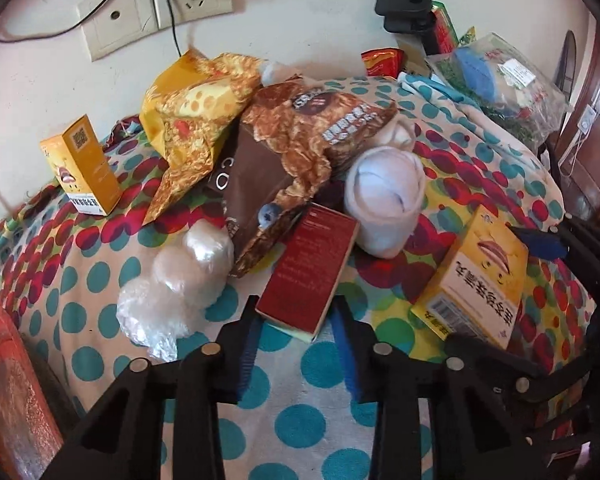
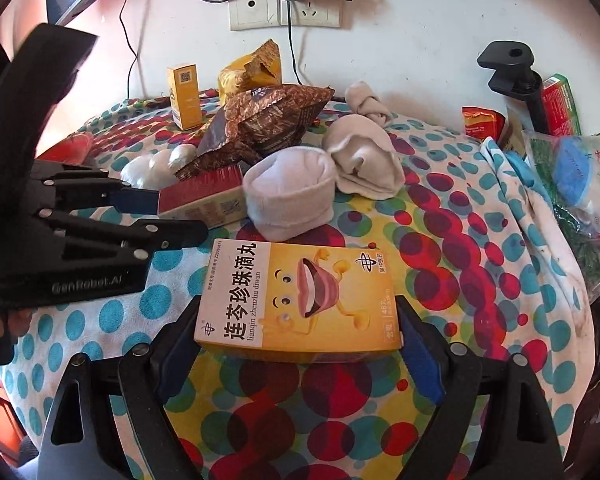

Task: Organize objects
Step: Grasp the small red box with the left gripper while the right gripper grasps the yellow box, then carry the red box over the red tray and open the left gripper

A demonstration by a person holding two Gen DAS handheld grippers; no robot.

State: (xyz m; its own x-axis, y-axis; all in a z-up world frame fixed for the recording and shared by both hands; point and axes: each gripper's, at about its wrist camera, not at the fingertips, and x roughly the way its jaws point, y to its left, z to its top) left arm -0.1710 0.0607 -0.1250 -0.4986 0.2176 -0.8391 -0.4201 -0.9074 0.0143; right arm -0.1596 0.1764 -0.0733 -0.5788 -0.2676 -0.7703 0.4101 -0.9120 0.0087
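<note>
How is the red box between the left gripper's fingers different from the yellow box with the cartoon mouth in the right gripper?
The red box is dark red with small print; the yellow box is bright yellow with a cartoon mouth and large characters. The red box leans up against the snack bags; the yellow box lies face up. Both are flat cardboard cartons on the dotted cloth, each sitting between a gripper's blue pads.

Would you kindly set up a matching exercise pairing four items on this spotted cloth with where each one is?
Items:
1. red box
2. large yellow box
3. small orange box
4. rolled white sock

Places:
A. standing upright near the wall
B. between the left tool's fingers
C. between the right tool's fingers
D. lying on the cloth between the two flat boxes

Pairs: 1-B, 2-C, 3-A, 4-D
</note>
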